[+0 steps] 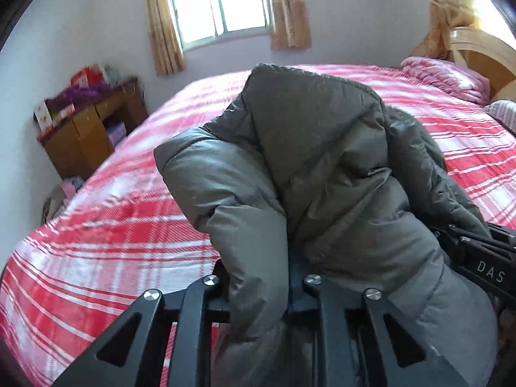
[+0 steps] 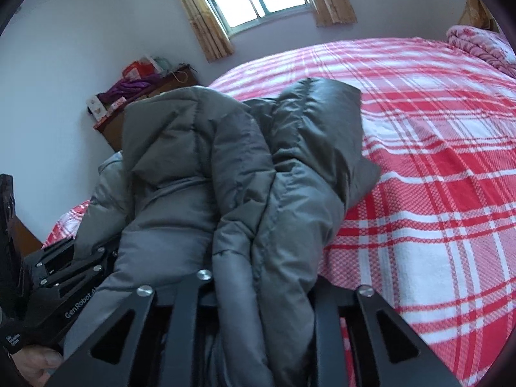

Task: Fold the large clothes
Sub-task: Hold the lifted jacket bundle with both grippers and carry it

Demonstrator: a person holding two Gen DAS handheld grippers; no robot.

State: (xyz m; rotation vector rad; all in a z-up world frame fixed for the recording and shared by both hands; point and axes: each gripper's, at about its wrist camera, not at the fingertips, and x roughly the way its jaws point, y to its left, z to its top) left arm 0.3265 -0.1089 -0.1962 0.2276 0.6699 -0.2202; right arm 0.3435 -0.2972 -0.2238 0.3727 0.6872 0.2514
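I see the grey puffer jacket (image 1: 309,161) bunched mid-frame over the red plaid bed (image 1: 113,219). My left gripper (image 1: 262,293) pinches a fold of it at bottom centre, and my right gripper (image 2: 261,290) likewise clamps jacket fabric. A wooden cabinet (image 1: 84,132) stands at the left.

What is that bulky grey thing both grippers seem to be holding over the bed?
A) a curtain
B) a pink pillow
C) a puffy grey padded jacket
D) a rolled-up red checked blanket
C: the quilted grey padded jacket is bunched up between the fingers of the left gripper and the right gripper, above the red and white checked bedspread.
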